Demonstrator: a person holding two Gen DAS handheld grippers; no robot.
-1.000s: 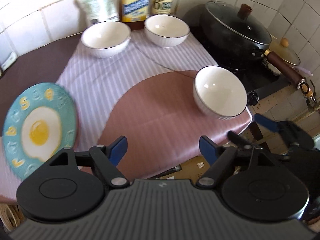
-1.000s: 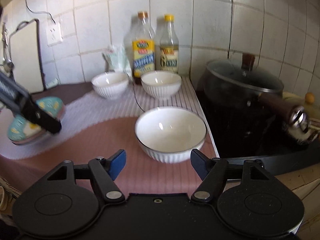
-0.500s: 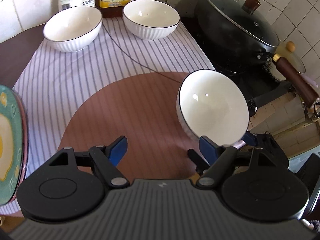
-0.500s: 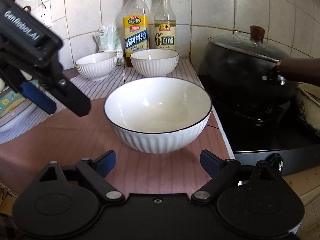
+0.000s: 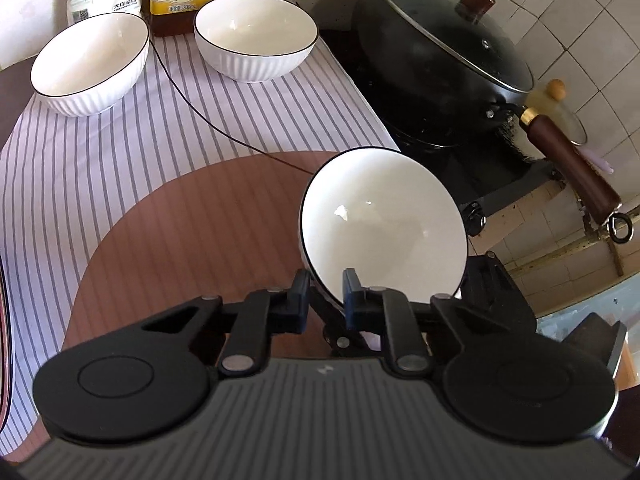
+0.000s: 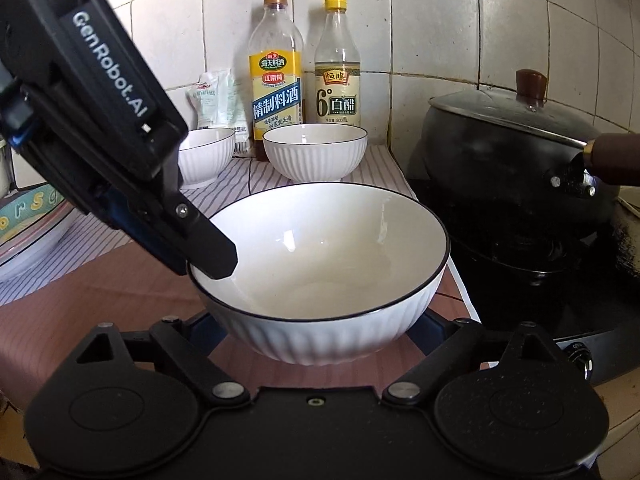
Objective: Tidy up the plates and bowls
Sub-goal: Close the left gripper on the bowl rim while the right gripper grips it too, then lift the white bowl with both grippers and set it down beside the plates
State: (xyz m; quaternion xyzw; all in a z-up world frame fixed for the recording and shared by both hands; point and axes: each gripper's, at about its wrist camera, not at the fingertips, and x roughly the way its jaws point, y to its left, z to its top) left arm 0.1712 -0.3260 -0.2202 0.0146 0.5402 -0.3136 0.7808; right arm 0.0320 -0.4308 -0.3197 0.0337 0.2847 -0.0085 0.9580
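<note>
Since a second ago the left gripper (image 5: 325, 294) has closed in from open, and its fingers (image 5: 351, 292) now pinch the near rim of the front bowl (image 5: 384, 224), one inside and one outside. Left of that bowl the egg plate (image 6: 28, 216) sits on the table (image 5: 180, 240); behind it two more bowls (image 5: 90, 62) wait. To its right, the right gripper (image 6: 316, 340) straddles the bowl's base, fingers spread wide, seemingly not clamping. Lifting toward the others looks next.

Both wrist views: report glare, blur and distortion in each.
Left wrist view: sharp; small glints inside the near bowl; fisheye bends the striped cloth and wall tiles. Right wrist view: sharp centre; window light glares on the wok lid; the left gripper looms large, and tile lines curve outward.
</note>
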